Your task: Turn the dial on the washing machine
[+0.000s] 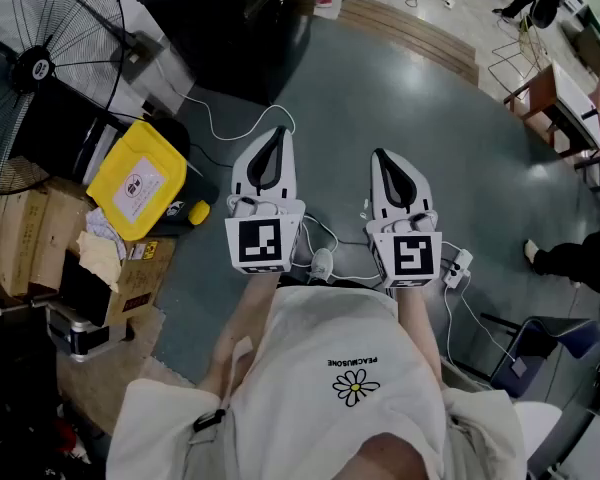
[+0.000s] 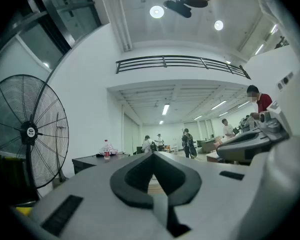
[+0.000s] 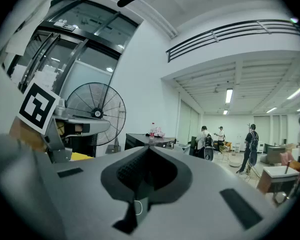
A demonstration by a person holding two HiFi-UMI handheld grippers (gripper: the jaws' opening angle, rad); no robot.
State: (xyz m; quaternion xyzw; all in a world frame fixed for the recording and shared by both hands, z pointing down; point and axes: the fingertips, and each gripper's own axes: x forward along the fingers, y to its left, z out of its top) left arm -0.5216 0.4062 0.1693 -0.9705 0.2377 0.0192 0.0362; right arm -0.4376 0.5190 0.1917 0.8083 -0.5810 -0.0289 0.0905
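The grey floor [image 1: 430, 118] runs far ahead of the person. At its far left stands a black worktop [image 1: 230, 28] carrying a bottle [image 2: 106, 148]. On the left, a large standing fan [image 1: 40, 68] rises above cardboard boxes [image 1: 20, 238] and a yellow container [image 1: 138, 180]. The dial of the washing machine shows in no view, so I cannot tell its look, place or direction. The left tool [image 1: 277, 130] and right tool [image 1: 378, 153] are side by side, level, pointing far, each with its jaws closed together on nothing.
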